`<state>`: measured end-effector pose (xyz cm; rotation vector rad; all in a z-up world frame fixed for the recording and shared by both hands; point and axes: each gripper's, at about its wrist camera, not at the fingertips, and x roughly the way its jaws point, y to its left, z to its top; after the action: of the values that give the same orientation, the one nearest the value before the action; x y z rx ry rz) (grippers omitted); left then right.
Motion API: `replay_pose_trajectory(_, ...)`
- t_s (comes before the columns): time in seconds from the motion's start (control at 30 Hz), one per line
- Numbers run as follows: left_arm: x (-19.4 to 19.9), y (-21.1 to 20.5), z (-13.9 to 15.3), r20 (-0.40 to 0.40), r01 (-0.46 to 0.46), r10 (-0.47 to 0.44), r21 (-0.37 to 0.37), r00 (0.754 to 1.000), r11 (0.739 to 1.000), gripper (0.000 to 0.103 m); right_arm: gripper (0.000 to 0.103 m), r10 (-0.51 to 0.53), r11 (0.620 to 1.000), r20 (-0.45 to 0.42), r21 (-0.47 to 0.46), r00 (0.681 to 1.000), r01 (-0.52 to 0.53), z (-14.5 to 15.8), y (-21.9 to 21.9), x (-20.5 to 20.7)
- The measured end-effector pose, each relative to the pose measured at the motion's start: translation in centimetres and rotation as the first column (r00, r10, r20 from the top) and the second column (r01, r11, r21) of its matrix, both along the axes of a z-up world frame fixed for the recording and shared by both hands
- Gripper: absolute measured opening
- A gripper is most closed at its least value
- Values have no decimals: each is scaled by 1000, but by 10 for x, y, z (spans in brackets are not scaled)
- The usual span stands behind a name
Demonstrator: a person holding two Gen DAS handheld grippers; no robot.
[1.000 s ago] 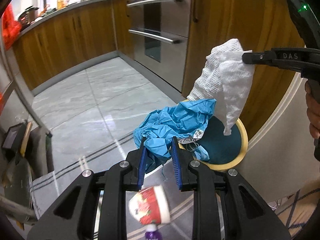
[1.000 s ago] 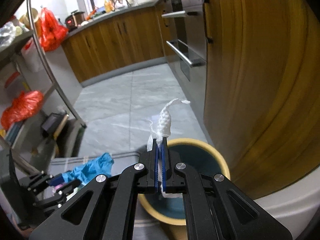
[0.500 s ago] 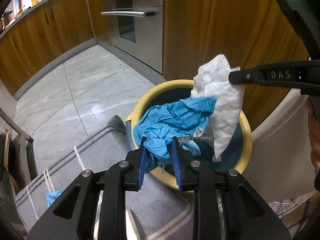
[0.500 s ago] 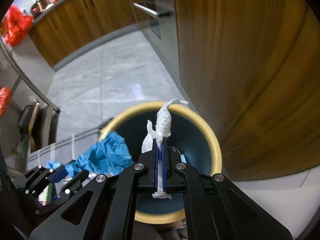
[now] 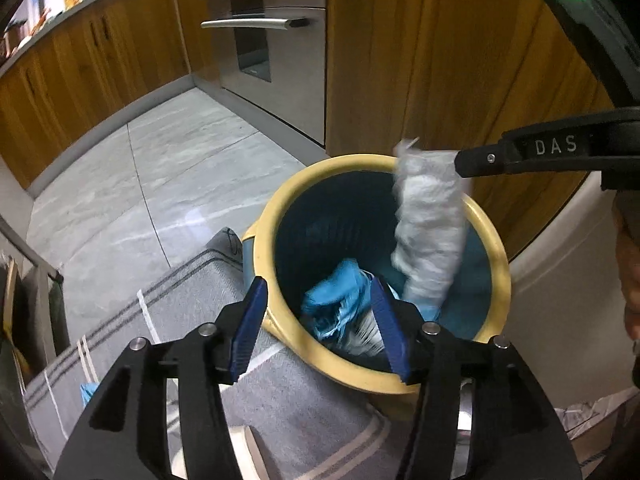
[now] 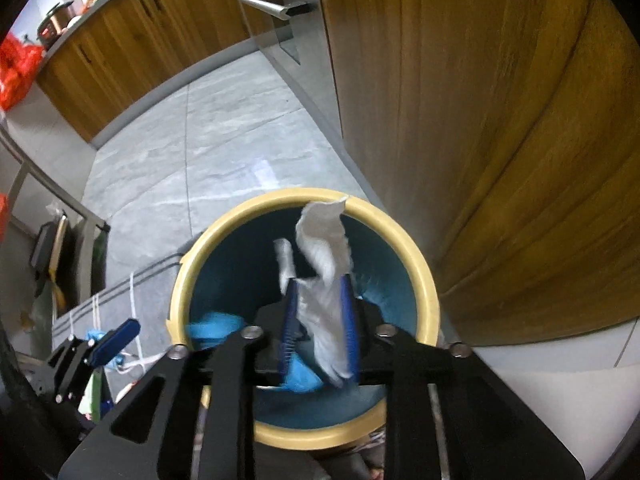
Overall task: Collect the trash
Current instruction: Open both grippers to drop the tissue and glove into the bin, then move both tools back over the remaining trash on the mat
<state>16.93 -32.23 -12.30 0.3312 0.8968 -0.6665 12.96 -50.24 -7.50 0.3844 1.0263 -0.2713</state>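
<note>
1. Left tool (image 5: 320, 320) over the bin (image 5: 264, 240), jaws opening, about half spread; blue glove (image 5: 336, 304) sits between the pads, blurred, inside the bin mouth, not pinched.
2. Right tool (image 6: 320, 320) above the bin, jaws opening; paper towel (image 6: 324, 276) between the pads, contact unclear through blur.
3. Left view alone shows the towel (image 5: 428, 232) hanging full length beside the right tool (image 5: 460, 162).
4. Right view alone shows the left tool (image 6: 116, 336) at the bin's left edge.

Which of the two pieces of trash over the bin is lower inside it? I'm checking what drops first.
The crumpled blue plastic glove, between the opening left claw, sits deep inside the yellow-rimmed bin; the white paper towel reaches above the rim.
</note>
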Motion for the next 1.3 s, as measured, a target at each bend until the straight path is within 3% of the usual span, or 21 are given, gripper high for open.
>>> replay_pose_trajectory(0.13, -3, 12, 8, -3, -33, 33, -16, 999, 999, 68, 48, 2, 1000, 27, 1, 1000, -2, 6, 2, -2)
replay_pose_trajectory(0.3, -7, 32, 21, 8, -90, 90, -39, 996, 995, 84, 83, 4, 1000, 65, 11, 998, -5, 13, 6, -2)
replay_pose_trajectory(0.4, -11, 44, 30, 24, -121, 122, -44, 992, 992, 88, 91, 5, 1000, 93, 10, 996, -6, 20, 7, -6)
replay_pose_trajectory(0.67, -31, 77, 62, 81, -145, 147, -31, 986, 989, 91, 93, 25, 1000, 122, -22, 992, -22, 33, 19, -12)
replay_pose_trajectory(0.97, -45, 149, 101, 117, -221, 224, -41, 967, 974, 92, 94, 88, 996, 172, -45, 981, -82, 50, 49, -17)
replay_pose_trajectory(1.3, -40, 239, 103, 125, -374, 379, -58, 917, 926, 93, 95, 201, 978, 119, -88, 972, -191, 41, 101, -13)
